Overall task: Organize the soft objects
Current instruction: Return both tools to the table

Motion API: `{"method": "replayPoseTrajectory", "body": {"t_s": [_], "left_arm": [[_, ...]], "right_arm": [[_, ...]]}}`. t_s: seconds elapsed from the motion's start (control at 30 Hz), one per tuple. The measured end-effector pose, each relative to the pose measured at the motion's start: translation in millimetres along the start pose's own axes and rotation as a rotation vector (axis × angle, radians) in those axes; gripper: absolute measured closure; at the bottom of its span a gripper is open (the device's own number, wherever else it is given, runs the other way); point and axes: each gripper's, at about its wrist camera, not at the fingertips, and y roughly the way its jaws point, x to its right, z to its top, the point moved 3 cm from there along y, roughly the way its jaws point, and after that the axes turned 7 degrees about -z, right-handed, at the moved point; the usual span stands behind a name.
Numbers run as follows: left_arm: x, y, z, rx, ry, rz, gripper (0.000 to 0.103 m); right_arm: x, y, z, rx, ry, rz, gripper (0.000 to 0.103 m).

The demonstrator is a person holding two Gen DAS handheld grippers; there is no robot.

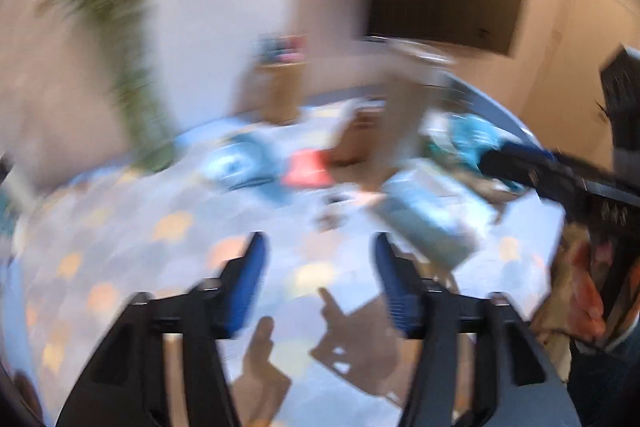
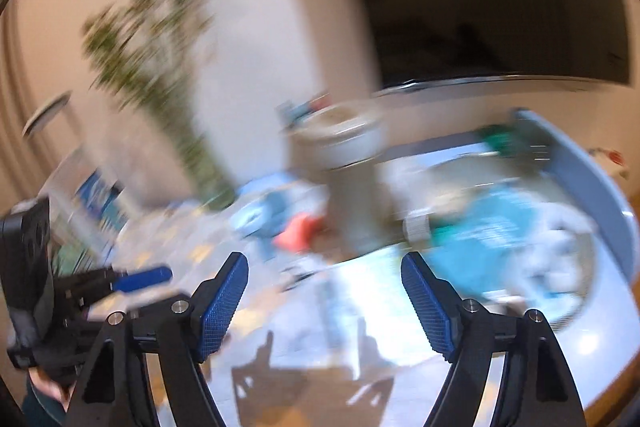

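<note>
both hand-held grippers, left hand-held gripper (image 1: 320,283) and right hand-held gripper (image 2: 325,301), hover with jaws apart and empty over the patterned worktop (image 1: 120,247); slowing down should help pick one blurred teal cloth (image 2: 492,227).

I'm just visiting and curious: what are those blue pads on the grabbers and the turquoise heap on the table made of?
Everything is motion-blurred, so these are guesses. The blue pads look like matte rubber or plastic, judging by their fine grid texture. The turquoise heap looks like soft cloth, going by its crumpled, uneven shape. Both grippers are open and empty.
</note>
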Motion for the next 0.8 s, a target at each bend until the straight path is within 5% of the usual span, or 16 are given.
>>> {"method": "replayPoseTrajectory", "body": {"t_s": [0.17,0.33,0.6,0.7,0.8], "left_arm": [[-100,-13,-38,0.037,-0.197,0.166,0.025],[-160,19,-78,-0.017,-0.343,0.257,0.025],[-173,37,-96,-0.053,-0.335,0.301,0.025],[-171,41,-96,-0.071,-0.322,0.319,0.025],[-169,42,-97,-0.074,-0.309,0.328,0.025]], "right_arm": [[-88,57,-25,-0.108,-0.097,0.084,0.025],[-143,129,-56,-0.190,-0.208,0.000,0.025],[-136,191,-78,-0.239,-0.212,-0.148,0.025],[-130,199,-79,-0.271,-0.194,-0.143,0.022],[-131,204,-83,-0.309,-0.212,-0.155,0.000]]}}
